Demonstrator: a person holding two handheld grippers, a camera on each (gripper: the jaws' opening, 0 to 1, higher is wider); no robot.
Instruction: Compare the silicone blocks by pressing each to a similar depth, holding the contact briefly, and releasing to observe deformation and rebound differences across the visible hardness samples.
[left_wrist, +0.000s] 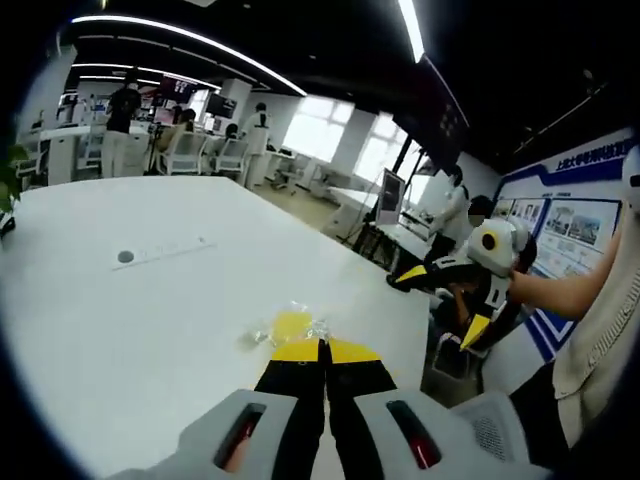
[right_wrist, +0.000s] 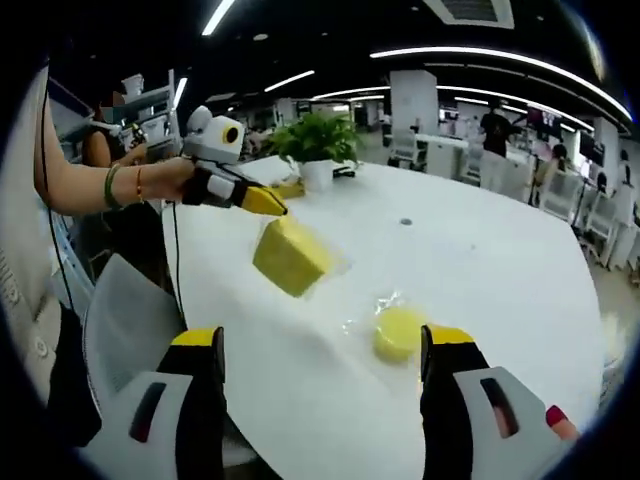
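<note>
A yellow square silicone block (right_wrist: 290, 257) in clear wrap sits tilted on the white table (right_wrist: 480, 270). My left gripper (right_wrist: 266, 202) comes in from the upper left, its shut yellow tips touching the block's top corner. In the left gripper view the same tips (left_wrist: 322, 351) are closed right behind the wrapped block (left_wrist: 290, 325). A round yellow silicone block (right_wrist: 398, 332), also wrapped, lies near my right gripper (right_wrist: 320, 340), just inside its right jaw. That gripper's jaws stand wide open and hold nothing. It also hangs open off the table's right edge (left_wrist: 443, 302).
A potted plant (right_wrist: 318, 140) stands at the table's far end. A small grey disc (left_wrist: 125, 257) is set in the tabletop (left_wrist: 150, 330). A grey chair (right_wrist: 130, 300) sits by the table edge under the person's forearm (right_wrist: 90, 185). Desks, chairs and people fill the room behind.
</note>
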